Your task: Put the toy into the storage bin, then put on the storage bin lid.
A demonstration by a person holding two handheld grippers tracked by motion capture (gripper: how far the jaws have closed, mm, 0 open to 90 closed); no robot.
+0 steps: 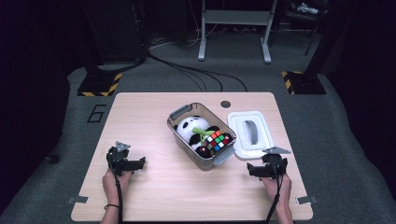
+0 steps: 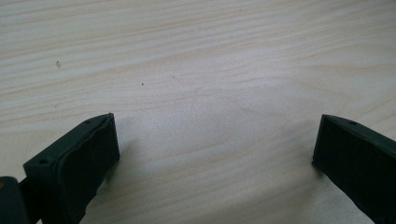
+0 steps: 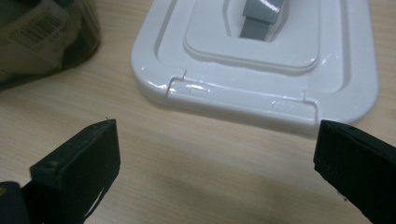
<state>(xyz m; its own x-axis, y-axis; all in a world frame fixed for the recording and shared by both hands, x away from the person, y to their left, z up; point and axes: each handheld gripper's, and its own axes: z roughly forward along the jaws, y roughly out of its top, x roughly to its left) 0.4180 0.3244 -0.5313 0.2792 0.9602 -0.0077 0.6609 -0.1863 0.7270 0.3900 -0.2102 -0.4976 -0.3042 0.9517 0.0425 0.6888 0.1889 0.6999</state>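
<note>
White plastic lid [image 3: 261, 70] just beyond right gripper [image 3: 217, 154]; both grippers' jaws wide, empty; shallow edge grip risks slip.

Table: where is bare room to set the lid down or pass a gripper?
Free: the front strip between left gripper and right gripper, and the table's left half beside the bin. Crowded: the right side, where the lid lies against the bin, just ahead of the right gripper.
</note>
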